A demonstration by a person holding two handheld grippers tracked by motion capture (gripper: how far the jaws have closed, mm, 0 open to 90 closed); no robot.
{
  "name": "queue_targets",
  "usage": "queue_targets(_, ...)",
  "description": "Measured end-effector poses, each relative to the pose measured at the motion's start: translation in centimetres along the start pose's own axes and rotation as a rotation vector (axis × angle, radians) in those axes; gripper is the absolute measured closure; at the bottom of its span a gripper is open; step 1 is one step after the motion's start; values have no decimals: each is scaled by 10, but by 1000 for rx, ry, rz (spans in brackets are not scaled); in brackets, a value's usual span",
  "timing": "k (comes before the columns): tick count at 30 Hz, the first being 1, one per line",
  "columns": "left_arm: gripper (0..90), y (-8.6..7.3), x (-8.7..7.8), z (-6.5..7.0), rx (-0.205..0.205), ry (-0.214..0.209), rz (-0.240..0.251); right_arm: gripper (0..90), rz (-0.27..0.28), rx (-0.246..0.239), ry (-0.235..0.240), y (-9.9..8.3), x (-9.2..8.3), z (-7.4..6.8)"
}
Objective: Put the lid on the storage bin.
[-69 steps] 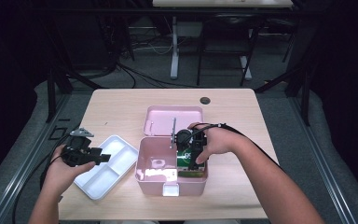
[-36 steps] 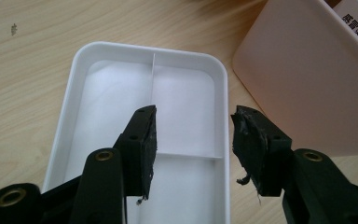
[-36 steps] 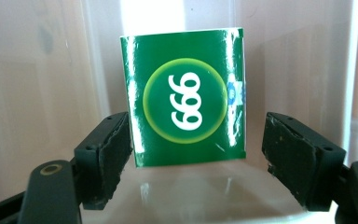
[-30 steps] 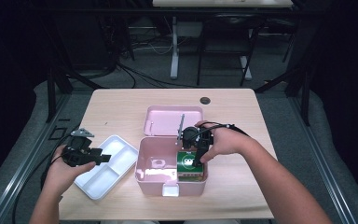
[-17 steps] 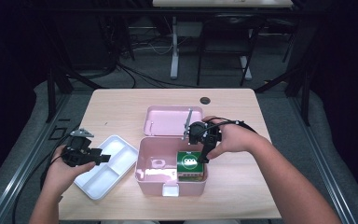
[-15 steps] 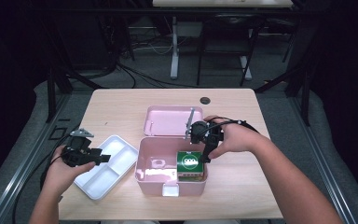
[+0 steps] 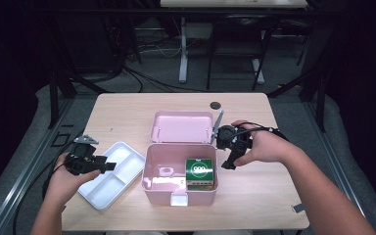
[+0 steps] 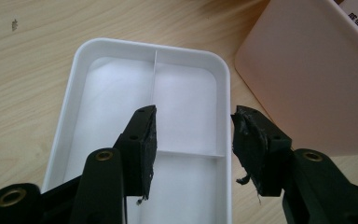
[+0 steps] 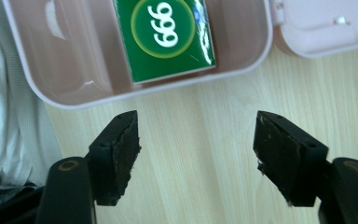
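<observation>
The right claw (image 7: 229, 154) has let go and pulled back, jaws apart and just been closing a little on nothing. The green box (image 7: 199, 172) now sits in the pink bin (image 7: 169, 198) beside it. The left claw (image 7: 98, 165), apart, waits over the white tray (image 7: 100, 198).

A small dark round disc (image 7: 216, 104) lies near the far edge of the wooden table (image 7: 127, 110).

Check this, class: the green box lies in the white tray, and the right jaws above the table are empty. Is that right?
Not quite. The green box lies in the pink box, not the white tray, as the high view shows. The right gripper is indeed empty above the table.
</observation>
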State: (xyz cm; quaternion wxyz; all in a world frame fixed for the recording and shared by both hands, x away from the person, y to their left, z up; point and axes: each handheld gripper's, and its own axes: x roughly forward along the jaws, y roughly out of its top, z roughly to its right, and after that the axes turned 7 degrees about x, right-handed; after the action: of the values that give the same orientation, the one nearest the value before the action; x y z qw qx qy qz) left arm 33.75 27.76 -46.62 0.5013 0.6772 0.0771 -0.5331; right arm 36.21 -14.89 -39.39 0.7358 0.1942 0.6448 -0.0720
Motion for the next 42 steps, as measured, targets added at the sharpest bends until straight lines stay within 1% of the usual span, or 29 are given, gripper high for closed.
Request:
queue_targets(2, 498, 0, 0, 0, 3, 0, 1, 317, 2, 18, -11, -5, 0, 2)
queue_targets(4, 498, 0, 1, 0, 0, 1, 0, 319, 12, 31, -7, -9, 0, 3)
queue_targets(9, 498, -1, 1, -1, -2, 7, 0, 336, 49, 80, -3, -22, -2, 5)
queue_targets(11, 498, -1, 2, -1, -4, 2, -3, 338, 57, 95, -8, -26, -3, 6)
queue_targets(12, 499, -2, 2, -1, -4, 6, -2, 339, 70, 107, -14, -28, -3, 6)
queue_targets(13, 499, -2, 2, -1, -3, 9, -3, 340, 83, 114, -19, -31, -2, 6)
queue_targets(15, 500, -3, 3, -2, -6, 13, -7, 341, 93, 136, -11, -35, -1, 7)
queue_targets(18, 501, -4, 4, -3, -9, 16, -12, 342, 111, 168, -18, -40, 4, 7)
queue_targets(19, 502, -4, 4, -3, -8, 17, -12, 342, 126, 182, -12, -42, 5, 7)
queue_targets(21, 504, -5, 4, -3, -14, 22, -11, 342, 134, 213, -19, -45, 7, 8)
queue_targets(22, 504, -5, 4, -4, -16, 23, -12, 341, 142, 225, -5, -47, 8, 9)
queue_targets(24, 507, -7, 5, -6, -24, 28, -15, 341, 156, 265, -16, -51, 11, 9)
queue_targets(25, 508, -7, 5, -6, -27, 32, -18, 341, 160, 286, -41, -54, 13, 8)
queue_targets(26, 509, -8, 6, -7, -26, 30, -19, 341, 165, 299, -41, -56, 15, 8)
queue_targets(27, 509, -9, 6, -7, -29, 31, -20, 340, 172, 313, -62, -59, 16, 6)
queue_targets(28, 509, -9, 7, -7, -33, 30, -22, 341, 186, 335, -66, -62, 16, 5)
queue_targets(29, 509, -9, 7, -8, -33, 31, -24, 341, 216, 358, -54, -65, 17, 4)
queue_targets(30, 509, -10, 7, -8, -35, 31, -24, 341, 224, 371, -34, -67, 17, 4)
queue_targets(31, 509, -10, 7, -8, -36, 29, -24, 341, 240, 389, -51, -70, 19, 1)
queue_targets(32, 509, -10, 7, -9, -39, 29, -24, 341, 238, 393, -80, -72, 19, -1)
queue_targets(34, 509, -11, 7, -9, -42, 32, -25, 341, 230, 417, -126, -76, 21, -4)
queue_targets(35, 511, -11, 7, -9, -43, 33, -26, 341, 236, 426, -132, -78, 22, -5)
queue_targets(36, 512, -12, 7, -9, -45, 38, -27, 341, 241, 430, -127, -79, 23, -6)
queue_targets(38, 513, -12, 7, -9, -47, 42, -35, 341, 268, 447, -132, -84, 24, -9)
queue_targets(39, 513, -12, 7, -8, -48, 44, -42, 341, 286, 461, -127, -86, 26, -9)
queue_targets(41, 513, -12, 8, -8, -41, 50, -49, 341, 292, 481, -133, -91, 30, -10)
queue_targets(42, 513, -12, 8, -9, -47, 54, -50, 341, 298, 492, -131, -92, 31, -9)
